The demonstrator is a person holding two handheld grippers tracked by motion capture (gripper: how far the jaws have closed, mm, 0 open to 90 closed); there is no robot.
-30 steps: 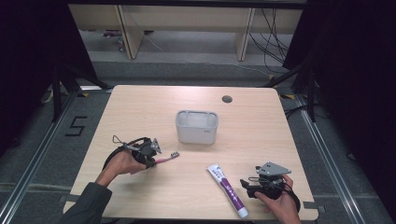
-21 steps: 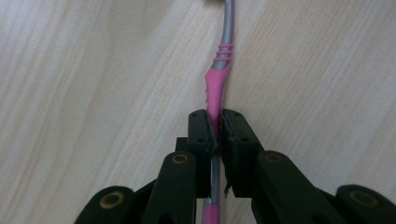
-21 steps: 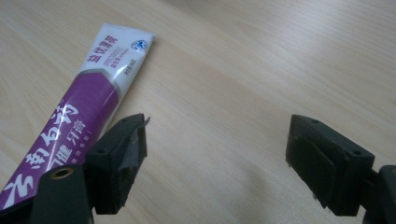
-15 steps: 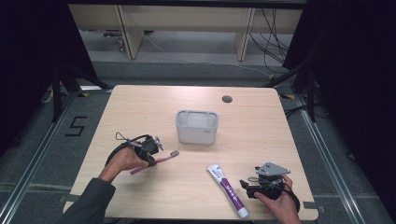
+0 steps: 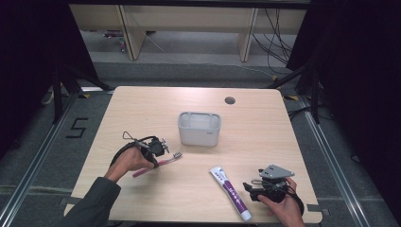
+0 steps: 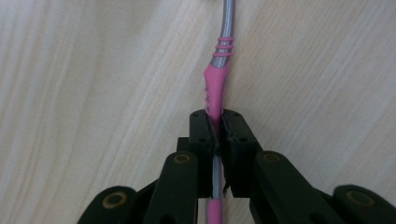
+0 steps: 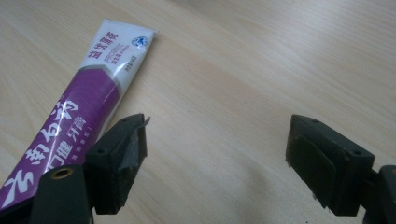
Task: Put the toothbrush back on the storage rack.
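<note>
Toothbrush (image 5: 158, 162), pink-handled, lies left of centre in the high view, below and left of the grey bin (image 5: 199, 128), its head toward the bin. The left gripper (image 5: 156, 146) is clamped on it: in the left gripper view the two black pads are pressed flat against the pink grip of the toothbrush (image 6: 215, 93), with the silver neck running to the top of the frame over the wood grain. The hold sits on the thick rubbery part of the handle, which I judge deliberate, since that section gives the pads more to bite on than the thin neck. Whether the brush is clear of the table (image 5: 142, 109) cannot be told.

The right gripper (image 5: 260, 187) rests at the lower right of the high view, just right of the toothpaste tube (image 5: 231, 191), which lies diagonally with its cap toward the bottom edge. In the right gripper view its jaws stand wide apart with bare table between them and nothing held; the purple-and-white toothpaste tube (image 7: 84, 93) lies at the upper left, beside and partly behind the left-hand jaw. I judge this hand to be parked ready for the tube while the other works.

The bin stands upright at centre, and looks empty, a likely destination for both items.
</note>
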